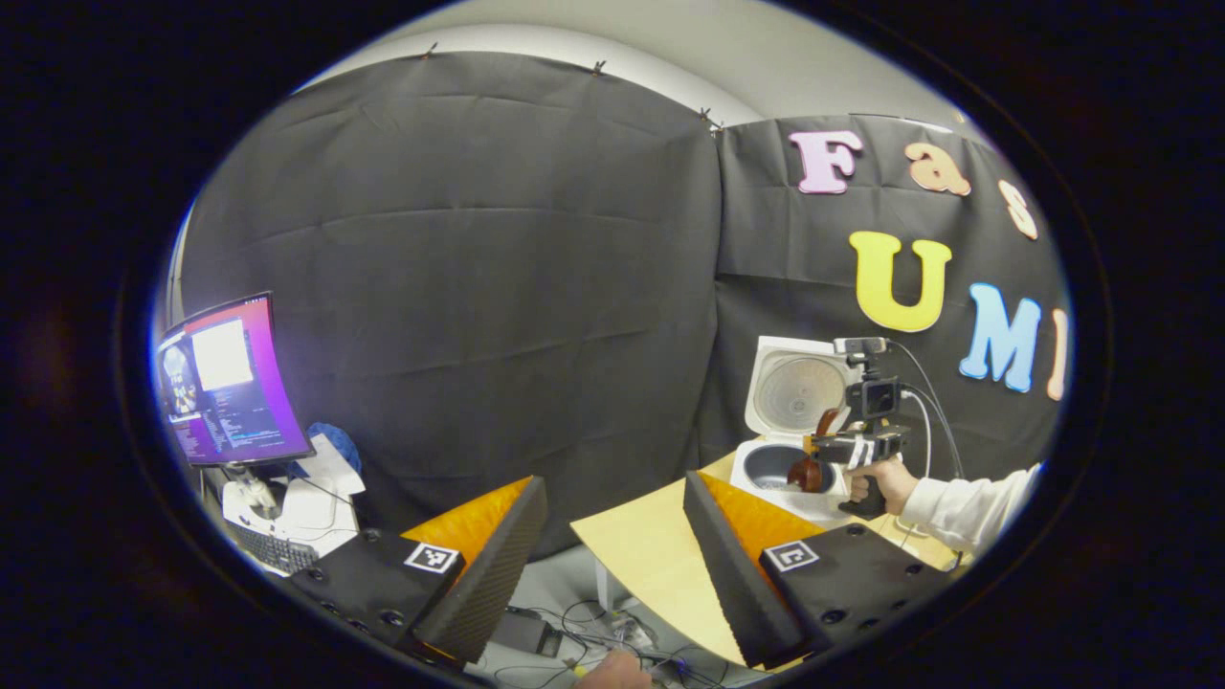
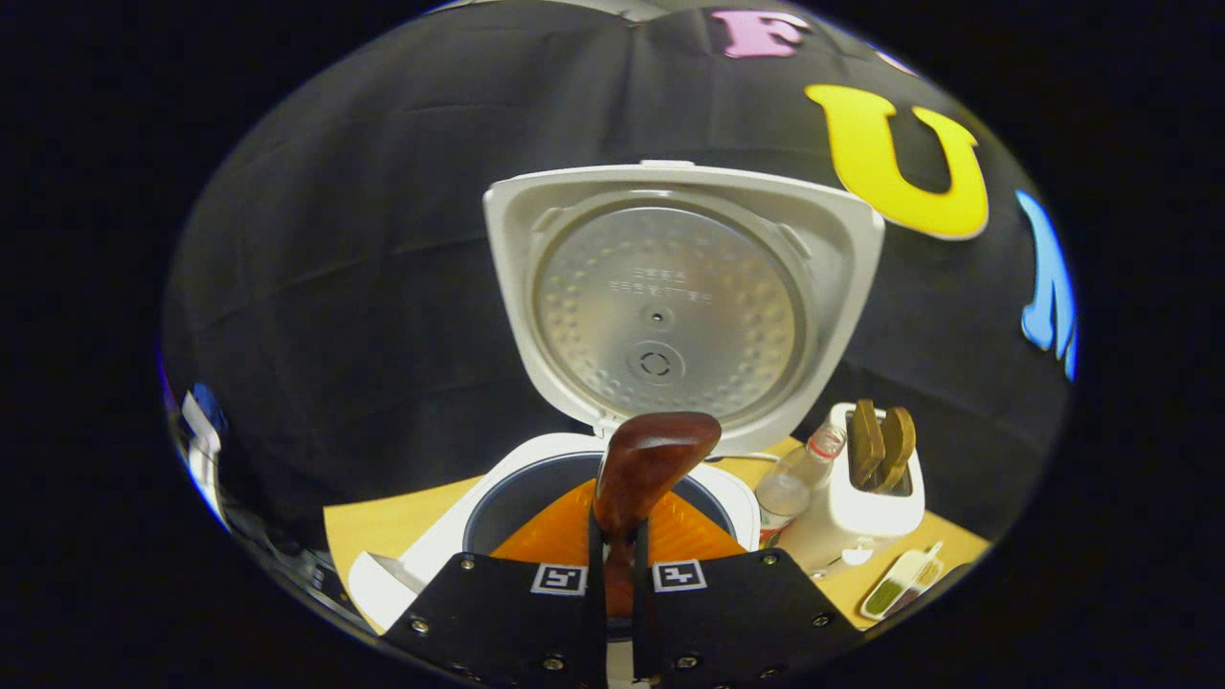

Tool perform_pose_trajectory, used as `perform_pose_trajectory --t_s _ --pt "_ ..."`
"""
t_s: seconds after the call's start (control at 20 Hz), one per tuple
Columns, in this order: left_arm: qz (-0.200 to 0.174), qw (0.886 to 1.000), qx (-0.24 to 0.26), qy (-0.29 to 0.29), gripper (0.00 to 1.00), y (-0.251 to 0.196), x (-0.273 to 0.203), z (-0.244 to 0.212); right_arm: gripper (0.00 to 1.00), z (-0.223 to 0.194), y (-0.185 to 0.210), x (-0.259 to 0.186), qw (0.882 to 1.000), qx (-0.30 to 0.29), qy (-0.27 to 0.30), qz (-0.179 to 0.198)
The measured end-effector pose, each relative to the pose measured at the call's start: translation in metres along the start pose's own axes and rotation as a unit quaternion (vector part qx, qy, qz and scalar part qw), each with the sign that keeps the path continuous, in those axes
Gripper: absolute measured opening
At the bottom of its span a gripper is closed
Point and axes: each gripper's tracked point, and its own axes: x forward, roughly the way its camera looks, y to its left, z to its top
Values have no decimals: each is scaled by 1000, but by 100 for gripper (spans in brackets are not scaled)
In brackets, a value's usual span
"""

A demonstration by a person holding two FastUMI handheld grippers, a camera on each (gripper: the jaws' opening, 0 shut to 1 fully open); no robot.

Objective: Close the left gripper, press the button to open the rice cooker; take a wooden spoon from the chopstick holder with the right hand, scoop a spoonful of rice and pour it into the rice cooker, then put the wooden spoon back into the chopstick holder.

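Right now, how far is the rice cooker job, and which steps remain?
Done: the rice cooker's lid stands open. In hand: the right gripper is shut on the wooden spoon, holding it above the open pot. I cannot tell whether rice has been poured. Left: return the spoon to the chopstick holder. The left gripper is open, away from the cooker.

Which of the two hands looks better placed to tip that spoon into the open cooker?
Right. Its gripper is shut on the wooden spoon, right above the open rice cooker. The left gripper is open, empty and off to the side.
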Motion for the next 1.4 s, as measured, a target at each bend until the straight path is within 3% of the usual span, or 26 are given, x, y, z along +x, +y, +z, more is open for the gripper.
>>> perform_pose_trajectory --t_s 0.2,0.4,0.5,0.8,0.95,1.2,1.4 --pt "2 1000 2 1 99 0 0 -2 11 10 24 -14 991 -125 -42 -10" --pt "4 1000 7 1 99 1 -3 0 11 26 43 -35 961 -252 -99 -48" --pt "5 1000 11 -1 99 2 -4 2 11 31 48 -45 956 -265 -108 -56" --pt "-9 1000 13 -12 99 0 -10 8 11 37 15 -58 988 -116 -78 -68" --pt "-31 999 10 -22 99 -1 -16 18 11 46 -16 -90 994 -21 -75 -82" --pt "-95 995 10 -44 99 0 -16 24 11 45 -72 -185 985 114 -64 -112" --pt "-173 983 20 -51 99 -22 -11 5 11 3 -147 -280 960 210 -50 -180"
